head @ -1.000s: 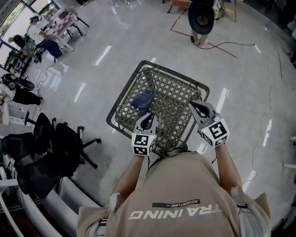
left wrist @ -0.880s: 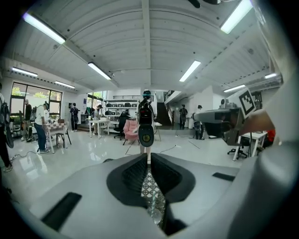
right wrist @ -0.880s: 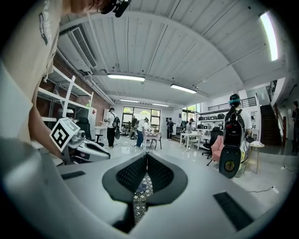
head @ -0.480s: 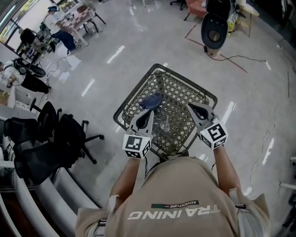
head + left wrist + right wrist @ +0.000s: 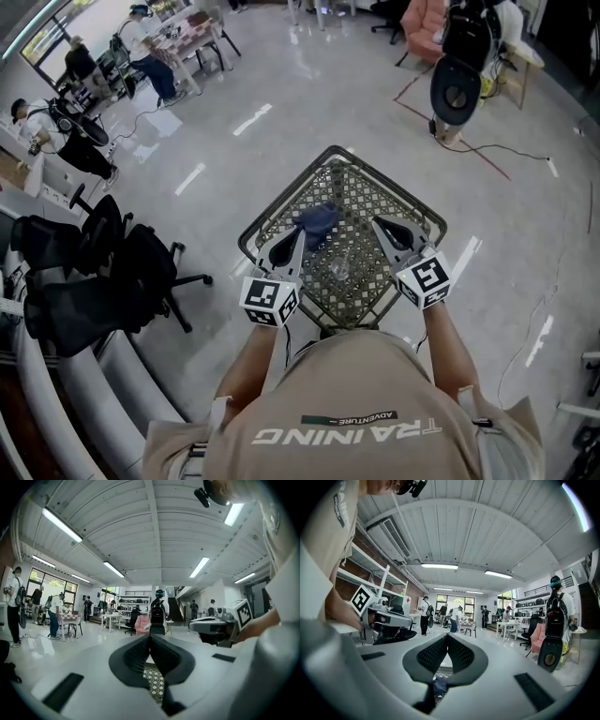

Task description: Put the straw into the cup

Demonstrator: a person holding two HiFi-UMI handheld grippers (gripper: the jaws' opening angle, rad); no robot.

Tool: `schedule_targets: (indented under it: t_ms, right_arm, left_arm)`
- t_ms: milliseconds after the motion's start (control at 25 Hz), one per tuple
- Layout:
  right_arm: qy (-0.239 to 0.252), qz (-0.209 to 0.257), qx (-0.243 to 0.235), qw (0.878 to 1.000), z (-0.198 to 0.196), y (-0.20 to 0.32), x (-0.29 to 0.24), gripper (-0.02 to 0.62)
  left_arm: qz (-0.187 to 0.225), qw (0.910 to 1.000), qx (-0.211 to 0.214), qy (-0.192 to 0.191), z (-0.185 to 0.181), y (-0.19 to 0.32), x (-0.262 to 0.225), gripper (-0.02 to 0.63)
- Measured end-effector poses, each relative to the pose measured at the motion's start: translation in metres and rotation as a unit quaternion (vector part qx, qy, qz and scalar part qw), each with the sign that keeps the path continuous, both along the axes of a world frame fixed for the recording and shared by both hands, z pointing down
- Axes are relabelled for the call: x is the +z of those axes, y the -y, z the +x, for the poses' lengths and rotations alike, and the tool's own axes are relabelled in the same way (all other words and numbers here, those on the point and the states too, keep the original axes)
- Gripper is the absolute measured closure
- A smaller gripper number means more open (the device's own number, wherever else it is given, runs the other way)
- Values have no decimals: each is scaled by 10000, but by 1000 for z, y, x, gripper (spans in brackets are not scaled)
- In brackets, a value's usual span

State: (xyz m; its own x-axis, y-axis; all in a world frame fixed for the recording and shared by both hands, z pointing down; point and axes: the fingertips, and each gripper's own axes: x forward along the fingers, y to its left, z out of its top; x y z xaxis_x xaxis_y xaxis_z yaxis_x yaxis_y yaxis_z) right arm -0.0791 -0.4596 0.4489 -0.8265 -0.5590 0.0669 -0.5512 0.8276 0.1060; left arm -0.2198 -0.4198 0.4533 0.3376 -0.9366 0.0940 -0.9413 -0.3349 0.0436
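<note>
Both forearms reached forward and slightly inward, holding the left gripper (image 5: pixel 297 236) and right gripper (image 5: pixel 379 226) level over the one square grey metal-mesh table (image 5: pixel 367 190), tips pointing away from the body. There were two grippers, one small clear glass cup (image 5: pixel 339 272) and one crumpled blue cloth (image 5: pixel 318 224). The cup stood upright on the mesh between the grippers, nearer the person than the cloth, touching neither gripper.

The left gripper view showed its jaws pressed together with nothing held, the mesh below them. The right gripper view showed its jaws likewise closed and empty, with the cloth below. Only the head view showed the cup.
</note>
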Motion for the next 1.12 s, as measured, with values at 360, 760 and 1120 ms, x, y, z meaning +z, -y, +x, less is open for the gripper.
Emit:
schedule_targets:
  t_ms: [360,760,1120]
  right_arm:
    - [-81,11,128,9999,12,-3,1,578]
    - [-72,26,153,9999,16,-9,-2,578]
    - [-201,-32,71,9998,17,-8,5,578]
  left_arm:
    - [19,9998,172,36,5,2,1,589]
    - [-47,9998,170,55,0,-1,2,589]
    - [-112,9998,97,90,1,2,9,589]
